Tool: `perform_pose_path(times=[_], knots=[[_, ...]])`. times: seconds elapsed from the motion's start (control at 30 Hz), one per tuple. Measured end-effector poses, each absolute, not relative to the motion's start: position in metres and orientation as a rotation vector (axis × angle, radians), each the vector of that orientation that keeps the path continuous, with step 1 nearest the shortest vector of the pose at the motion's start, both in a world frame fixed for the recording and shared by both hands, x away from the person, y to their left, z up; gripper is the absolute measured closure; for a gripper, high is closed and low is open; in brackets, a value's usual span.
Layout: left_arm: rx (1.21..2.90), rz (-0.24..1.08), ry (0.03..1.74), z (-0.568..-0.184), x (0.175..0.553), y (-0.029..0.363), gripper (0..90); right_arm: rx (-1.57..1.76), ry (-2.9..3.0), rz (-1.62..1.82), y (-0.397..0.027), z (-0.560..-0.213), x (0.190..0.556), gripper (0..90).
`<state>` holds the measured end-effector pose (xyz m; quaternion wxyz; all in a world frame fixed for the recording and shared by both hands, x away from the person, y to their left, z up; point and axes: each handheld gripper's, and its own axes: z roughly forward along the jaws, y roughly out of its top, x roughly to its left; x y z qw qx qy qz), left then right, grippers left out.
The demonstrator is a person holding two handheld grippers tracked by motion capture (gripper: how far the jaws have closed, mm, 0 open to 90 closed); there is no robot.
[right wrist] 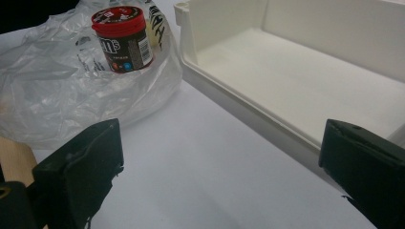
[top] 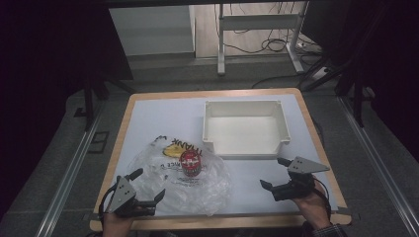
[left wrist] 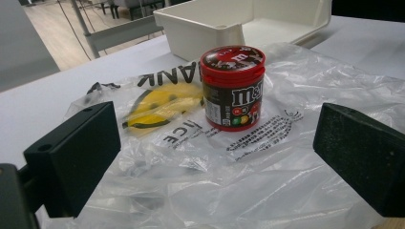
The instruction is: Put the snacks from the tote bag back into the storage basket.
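Seen from above, a white-topped table (top: 163, 111) with a wooden rim carries three things: a crumpled clear plastic bag (top: 185, 180) spread over its near-left part, a small candy jar (top: 190, 163) standing on that bag, and an empty white plastic bin (top: 244, 128) toward the far right.

The jar is round, dark-walled, with a red lid, and it stands upright, so its long axis points straight up. It rests on the bag's printed face, beside a yellow smiley print (left wrist: 165, 102), and sits apart from the bin's near-left corner.

A person holds a gripper in each hand at the near edge of the table. The left gripper (top: 146, 185) sits at the near-left corner over the bag's near edge, its jaws spread wide and holding nothing. In the left gripper view the jar (left wrist: 232, 88) stands directly ahead, centred between the two black jaws, with only wrinkled plastic between them and it.

The right gripper (top: 274, 173) rests near the near-right corner, also spread wide and empty, on bare table just in front of the bin. In the right gripper view the jar (right wrist: 122, 39) lies far off to the upper left, while the bin (right wrist: 305, 81) lies ahead and to the right.

The left gripper is the nearer one and already lined up; a straight forward reach looks enough to close on the jar's sides.
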<state>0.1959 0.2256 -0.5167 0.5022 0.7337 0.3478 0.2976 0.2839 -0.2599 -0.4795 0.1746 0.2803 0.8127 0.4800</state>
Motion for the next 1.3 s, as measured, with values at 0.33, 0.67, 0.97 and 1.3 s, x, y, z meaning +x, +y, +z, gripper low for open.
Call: perform_pose_path(times=[0.33, 0.67, 0.97, 1.3], knots=[[1.774, 0.718, 0.84, -0.517, 0.196, 0.225, 2.0, 0.78, 2.315, 1.371, -0.255, -0.478, 0.285, 1.5], [1.776, 0.715, 0.839, -0.517, 0.196, 0.225, 2.1, 0.75, 2.335, 1.361, -0.247, -0.478, 0.286, 1.4], [1.78, 0.713, 0.837, -0.517, 0.196, 0.224, 2.0, 0.717, 2.366, 1.345, -0.239, -0.481, 0.289, 1.2], [1.782, 0.715, 0.836, -0.517, 0.196, 0.224, 2.0, 0.704, 2.39, 1.346, -0.232, -0.483, 0.292, 1.2]])
